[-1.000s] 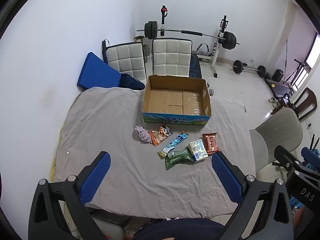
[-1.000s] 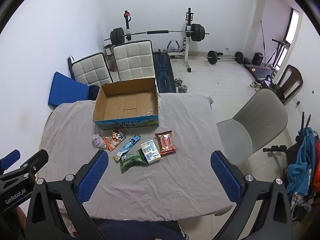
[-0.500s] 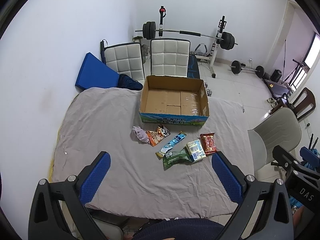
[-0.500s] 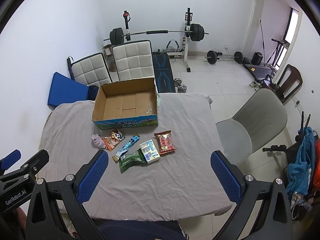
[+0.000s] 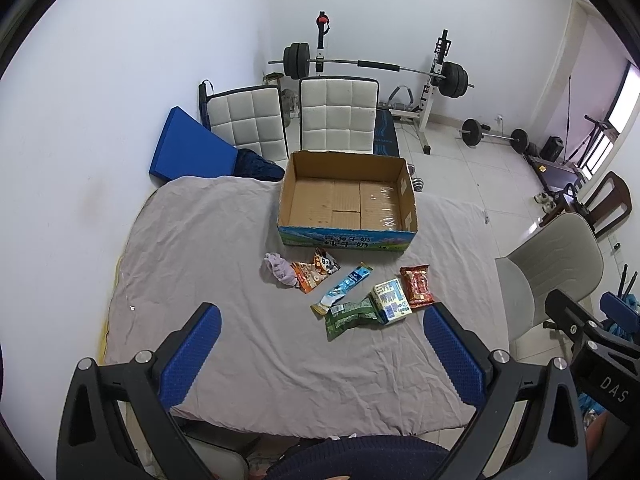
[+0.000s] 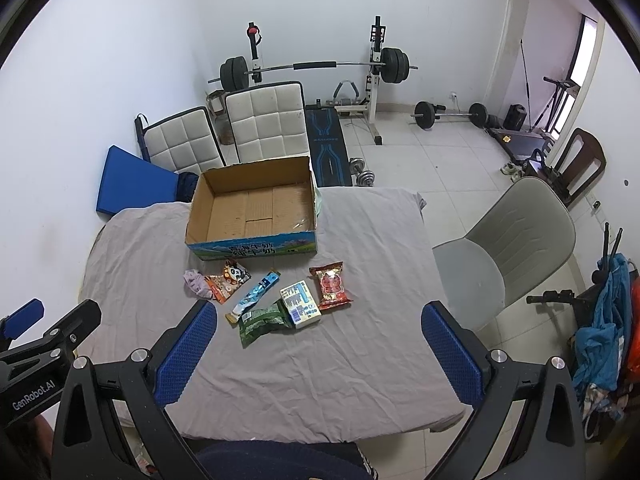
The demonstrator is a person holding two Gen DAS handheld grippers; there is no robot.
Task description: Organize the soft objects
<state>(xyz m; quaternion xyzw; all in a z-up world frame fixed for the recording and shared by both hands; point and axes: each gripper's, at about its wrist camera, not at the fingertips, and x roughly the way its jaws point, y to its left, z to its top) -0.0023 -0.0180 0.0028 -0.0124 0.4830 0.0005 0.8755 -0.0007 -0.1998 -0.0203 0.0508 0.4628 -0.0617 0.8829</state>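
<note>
Snack packets (image 5: 362, 294) lie mid-counter (image 5: 192, 248) before an empty box (image 5: 347, 210), bare cloth all around, while both the left gripper (image 5: 320, 354) and right gripper (image 6: 318, 354) hover wide and empty.

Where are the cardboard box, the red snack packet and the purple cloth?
cardboard box (image 5: 347, 204), left wrist view, inside floor.
red snack packet (image 6: 330, 285), right wrist view, middle of its face.
purple cloth (image 5: 276, 269), left wrist view, centre of the bunch.
</note>
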